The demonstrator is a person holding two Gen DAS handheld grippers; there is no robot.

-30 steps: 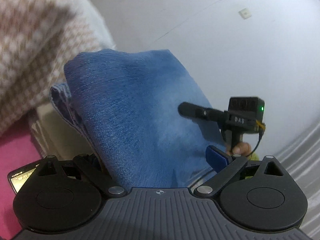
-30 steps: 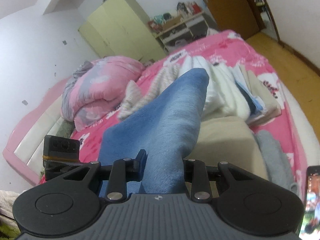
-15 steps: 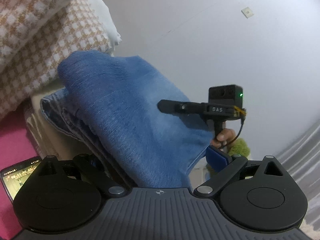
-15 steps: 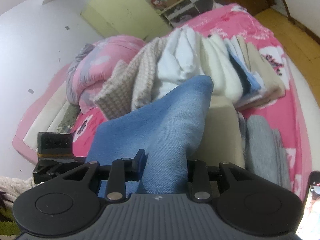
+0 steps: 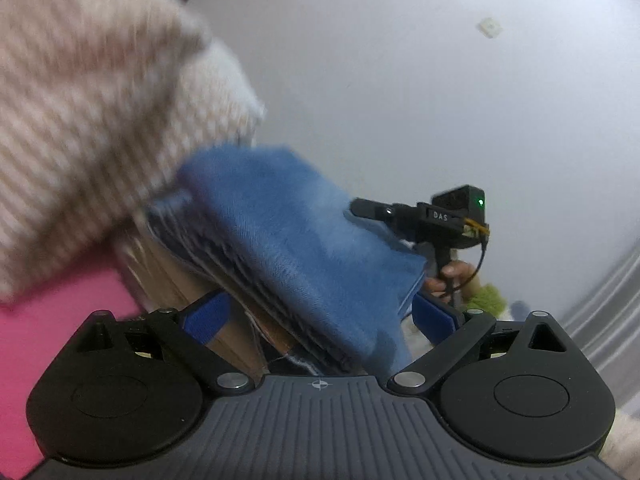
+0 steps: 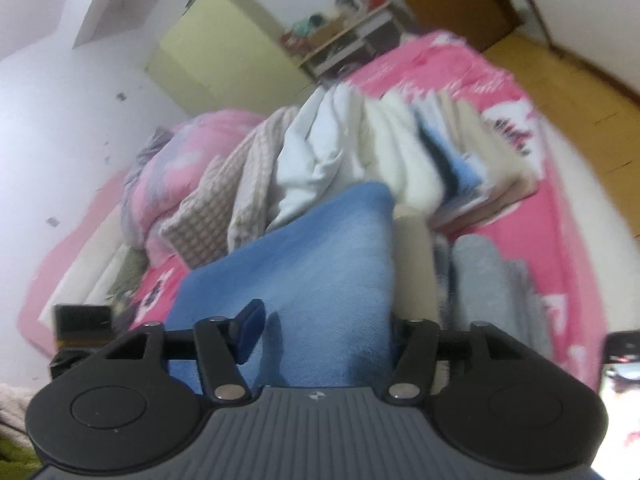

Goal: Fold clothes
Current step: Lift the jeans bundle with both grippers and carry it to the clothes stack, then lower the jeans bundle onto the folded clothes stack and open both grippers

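Observation:
Folded blue jeans [image 5: 304, 248] lie tilted on a beige folded garment [image 6: 412, 248] on the bed. My left gripper [image 5: 320, 312] stands open and wide, the jeans' layered edge running between its blue pads [image 5: 208, 316] without either pad visibly pressing. In the right wrist view the jeans [image 6: 312, 280] reach into my right gripper [image 6: 326, 328], whose jaws are opening. Its left pad [image 6: 252, 332] stands off the cloth and casts a shadow on it; the right pad is hidden. From the left wrist view, a finger [image 5: 368, 212] of the right gripper lies over the jeans' far edge.
A checked beige cloth [image 5: 80, 120] rises close on the left. White clothes [image 6: 320, 152], a leaning row of folded clothes [image 6: 460, 168] and a grey garment [image 6: 480, 272] crowd the pink bed [image 6: 520, 120]. A phone [image 6: 620, 360] lies at the right edge. A hand [image 5: 452, 272] holds the right gripper.
The right gripper's jaws have spread and its left pad has come off the jeans. The jeans have sunk lower over the beige garment. In the left wrist view they look smaller, uncovering the left pad.

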